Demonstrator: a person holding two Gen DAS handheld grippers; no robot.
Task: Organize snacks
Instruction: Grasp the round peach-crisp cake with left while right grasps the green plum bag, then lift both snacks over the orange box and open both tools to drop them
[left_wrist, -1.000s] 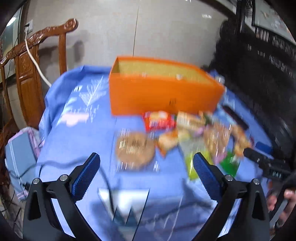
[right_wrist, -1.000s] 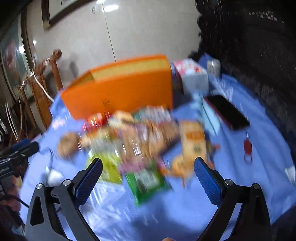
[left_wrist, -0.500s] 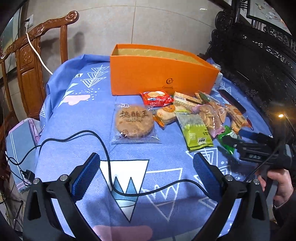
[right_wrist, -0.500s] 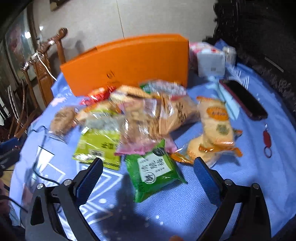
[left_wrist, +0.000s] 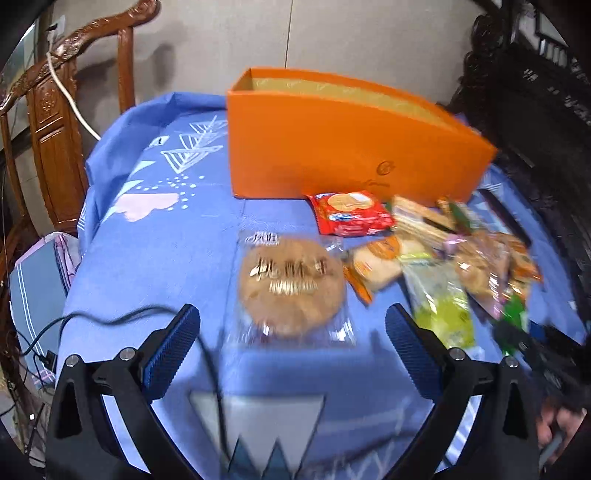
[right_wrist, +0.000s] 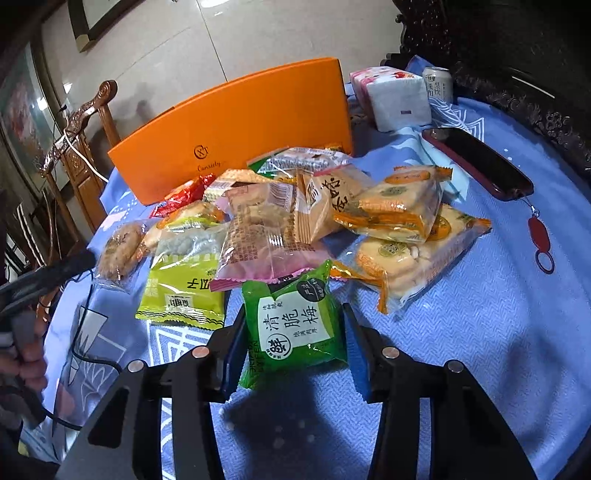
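A pile of snack packets lies on the blue cloth in front of an open orange box (left_wrist: 347, 147), which also shows in the right wrist view (right_wrist: 236, 129). My right gripper (right_wrist: 293, 339) has its jaws closed against both sides of a green plum packet (right_wrist: 295, 325) at the near edge of the pile. My left gripper (left_wrist: 291, 343) is open and empty, just short of a large round cookie in a clear wrapper (left_wrist: 291, 284). A red packet (left_wrist: 349, 212) lies behind the cookie by the box.
A black cable (left_wrist: 122, 317) runs across the cloth by my left gripper. A phone (right_wrist: 476, 162), a red key fob (right_wrist: 539, 236), a tissue pack (right_wrist: 395, 96) and a can (right_wrist: 437, 86) lie at the right. A wooden chair (left_wrist: 55, 122) stands at the table's left.
My right gripper moved forward and closed on the green plum packet. My left gripper moved in toward the round cookie and stayed open.
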